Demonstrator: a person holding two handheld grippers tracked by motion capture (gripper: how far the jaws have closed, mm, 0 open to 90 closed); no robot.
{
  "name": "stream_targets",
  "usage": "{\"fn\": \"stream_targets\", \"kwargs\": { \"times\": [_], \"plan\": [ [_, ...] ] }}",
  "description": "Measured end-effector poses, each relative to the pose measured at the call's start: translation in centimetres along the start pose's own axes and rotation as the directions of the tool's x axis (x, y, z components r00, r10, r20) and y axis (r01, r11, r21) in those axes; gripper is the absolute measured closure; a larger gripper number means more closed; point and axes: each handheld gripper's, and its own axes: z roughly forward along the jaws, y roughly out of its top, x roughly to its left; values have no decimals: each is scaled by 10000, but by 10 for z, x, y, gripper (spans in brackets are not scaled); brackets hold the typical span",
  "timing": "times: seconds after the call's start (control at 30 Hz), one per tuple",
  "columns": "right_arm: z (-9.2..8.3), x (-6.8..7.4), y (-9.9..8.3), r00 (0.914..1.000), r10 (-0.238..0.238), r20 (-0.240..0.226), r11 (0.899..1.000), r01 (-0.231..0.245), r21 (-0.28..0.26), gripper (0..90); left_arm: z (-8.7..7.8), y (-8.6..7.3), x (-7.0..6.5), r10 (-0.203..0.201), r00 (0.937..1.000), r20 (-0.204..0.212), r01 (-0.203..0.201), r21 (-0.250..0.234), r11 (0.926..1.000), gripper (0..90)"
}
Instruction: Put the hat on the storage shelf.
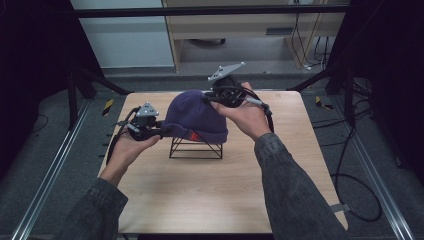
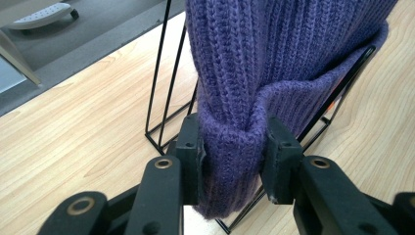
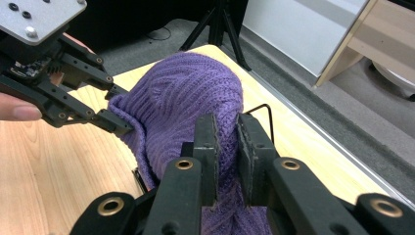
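HAT: purple knit beanie (image 1: 195, 117) draped over black wire stand (image 1: 196, 148) on table (image 1: 210, 195) | LEFT: your left hand-held gripper (image 2: 234, 147) pinches the cuff (edge control) | RIGHT: your right hand-held gripper (image 3: 226, 142) clamps the crown knit, steadying it.

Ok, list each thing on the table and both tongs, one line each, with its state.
purple knit hat: draped over the stand, pinched at two edges.
black wire stand: upright on the wooden table, partly covered by the hat.
left tongs: shut on the hat's folded brim.
right tongs: shut on a fold of the hat's knit.
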Motion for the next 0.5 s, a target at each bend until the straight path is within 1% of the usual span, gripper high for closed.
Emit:
{"fn": "stream_targets", "kwargs": {
  "times": [0.07, 0.27, 0.5],
  "plan": [
    [1, 1, 0, 10000, -42, -15, 10000, 42, 11, 799, 1, -2, 0, -57, 10000, 16, 57, -7, 10000, 650],
    [2, 2, -1, 10000, -62, -72, 10000, 62, 68, 800, 3, -5, -1, 1, 10000, 40, -2, 48, 10000, 644],
    [6, 3, -8, 9999, -10, -150, 9999, 12, 122, 800, 9, -12, -3, -34, 10000, 79, 32, 231, 9997, 631]
  ]
}}
